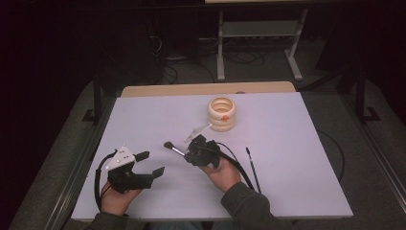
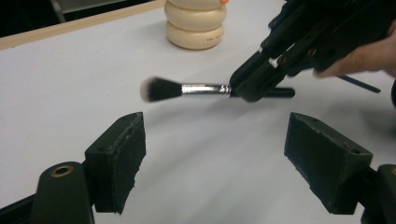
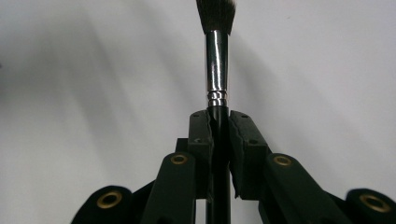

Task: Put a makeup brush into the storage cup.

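A makeup brush (image 1: 172,148) with a dark fluffy head, silver ferrule and black handle is off the white table. My right gripper (image 1: 191,152) is shut on its handle just behind the ferrule, pads (image 3: 201,133) pressed against both sides of the brush (image 3: 216,65). In the left gripper view the brush (image 2: 187,88) points left, level above the table, out of the right gripper (image 2: 250,86). My left gripper (image 1: 152,163) stands open at the front left, nothing between its pads (image 2: 123,156), its jaws aimed toward the brush.
A cream ringed holder (image 1: 222,114) stands at the table's back middle, something orange inside. A pale clear-handled tool (image 1: 198,130) lies just in front of it. A thin black brush (image 1: 252,167) lies to the right of my right hand. The table's wooden far edge (image 1: 206,89) shows.
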A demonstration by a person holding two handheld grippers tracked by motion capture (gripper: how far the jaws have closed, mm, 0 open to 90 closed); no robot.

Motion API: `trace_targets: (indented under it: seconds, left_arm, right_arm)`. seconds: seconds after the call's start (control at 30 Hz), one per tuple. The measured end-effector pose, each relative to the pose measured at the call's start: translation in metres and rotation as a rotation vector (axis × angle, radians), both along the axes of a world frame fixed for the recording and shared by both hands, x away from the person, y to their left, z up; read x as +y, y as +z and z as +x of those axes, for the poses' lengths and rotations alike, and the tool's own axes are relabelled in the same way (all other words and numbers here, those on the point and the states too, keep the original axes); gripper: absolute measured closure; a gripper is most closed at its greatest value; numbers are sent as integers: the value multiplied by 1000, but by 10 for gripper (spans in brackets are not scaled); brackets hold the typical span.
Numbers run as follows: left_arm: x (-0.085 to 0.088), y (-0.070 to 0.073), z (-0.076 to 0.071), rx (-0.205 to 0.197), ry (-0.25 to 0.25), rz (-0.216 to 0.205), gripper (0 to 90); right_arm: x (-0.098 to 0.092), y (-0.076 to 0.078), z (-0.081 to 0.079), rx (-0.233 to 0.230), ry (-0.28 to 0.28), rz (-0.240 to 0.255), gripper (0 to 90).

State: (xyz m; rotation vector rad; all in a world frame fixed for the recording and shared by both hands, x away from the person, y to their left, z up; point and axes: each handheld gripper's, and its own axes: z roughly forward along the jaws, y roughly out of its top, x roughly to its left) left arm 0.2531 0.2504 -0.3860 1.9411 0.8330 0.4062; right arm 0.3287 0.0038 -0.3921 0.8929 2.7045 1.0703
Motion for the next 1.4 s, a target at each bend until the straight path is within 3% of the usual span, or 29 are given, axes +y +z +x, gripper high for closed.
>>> trace_targets:
  seconds: [0.03, 0.2, 0.27, 0.4, 0.6, 0.77, 0.93, 1.0, 1.2, 1.4]
  left_arm:
    - [-6, 0, 2, 5, -24, 4, 229]
    - [-15, 0, 7, 29, -59, -3, 268]
    - [-20, 1, 9, 33, -79, -8, 296]
    - [-33, 4, 15, 68, -125, -40, 325]
    - [-45, 8, 18, 82, -183, -67, 410]
    - [-53, 12, 23, 116, -224, -93, 435]
    - [-58, 10, 34, 213, -280, -117, 446]
    - [-58, 10, 34, 213, -280, -117, 449]
    - [-65, 7, 41, 290, -326, -154, 517]
    - [-65, 6, 43, 314, -347, -162, 585]
  right_arm:
    - [-11, 7, -2, -21, 2, 16, 788]
    - [-28, 18, -6, -56, 0, 38, 788]
    - [-40, 24, -11, -67, 10, 68, 788]
    - [-51, 32, -19, -98, 23, 103, 788]
    - [-62, 39, -34, -138, 70, 147, 788]
    - [-67, 39, -40, -157, 88, 160, 788]
    - [-73, 33, -49, -182, 133, 182, 788]
    - [-73, 32, -49, -184, 139, 182, 788]
    - [-77, 20, -50, -172, 187, 179, 788]
    - [-76, 17, -51, -192, 215, 165, 788]
